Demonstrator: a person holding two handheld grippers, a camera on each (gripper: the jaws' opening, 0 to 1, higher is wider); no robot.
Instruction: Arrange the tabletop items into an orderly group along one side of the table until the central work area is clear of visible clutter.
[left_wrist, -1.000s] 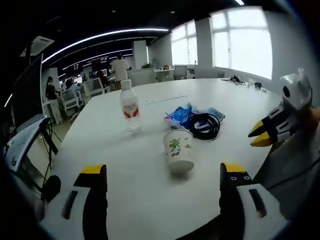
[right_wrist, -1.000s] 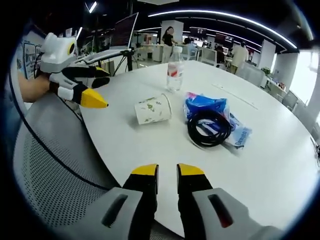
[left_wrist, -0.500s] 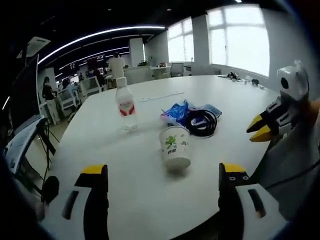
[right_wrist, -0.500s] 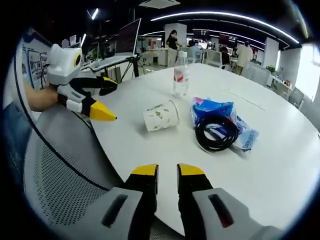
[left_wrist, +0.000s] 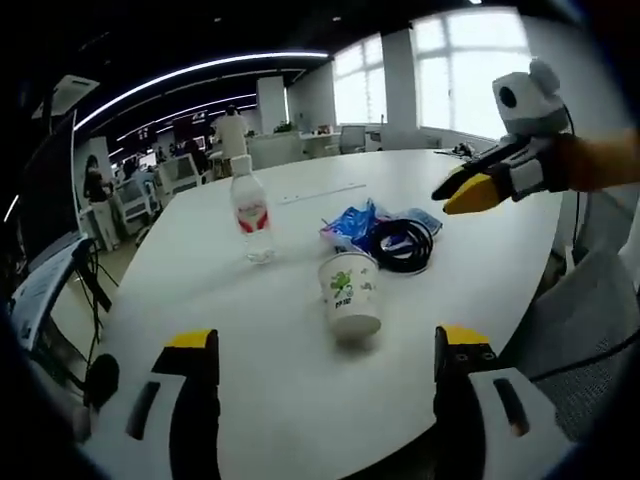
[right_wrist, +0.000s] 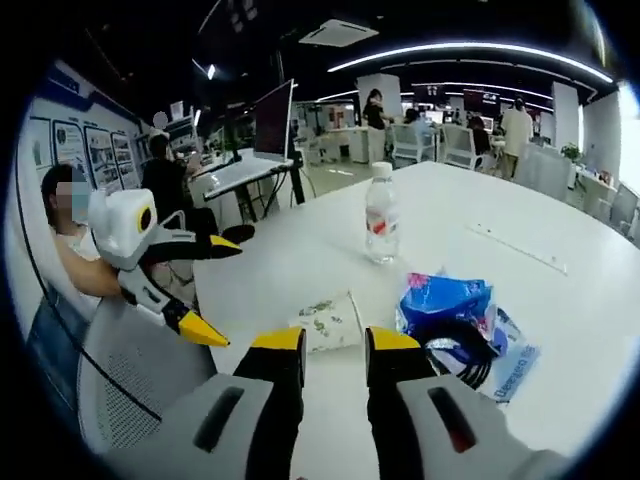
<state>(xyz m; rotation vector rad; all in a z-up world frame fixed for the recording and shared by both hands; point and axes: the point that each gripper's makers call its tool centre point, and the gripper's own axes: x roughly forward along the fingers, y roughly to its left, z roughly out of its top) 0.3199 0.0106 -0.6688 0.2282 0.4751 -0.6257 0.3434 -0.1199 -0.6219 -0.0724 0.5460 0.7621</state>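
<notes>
The left tongs (left_wrist: 318, 345) stand wide and empty; just ahead between their tips lies one paper cup (left_wrist: 350, 295) on its side, likely light and easily crushed, best pinched gently at the rim. The right tongs (right_wrist: 334, 340) are narrow, empty, above that cup. Beyond the cup on the surface (left_wrist: 480, 270) sit one black cable coil (left_wrist: 404, 245), floppy, over one slippery blue packet (left_wrist: 352, 226), and one upright bottle (left_wrist: 250, 212), top-heavy; grip its waist.

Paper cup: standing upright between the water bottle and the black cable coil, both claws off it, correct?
Not quite. The paper cup lies on its side on the table, as the left gripper view shows. The rest holds: it sits between the water bottle and the black cable coil, and neither claw touches it.
</notes>
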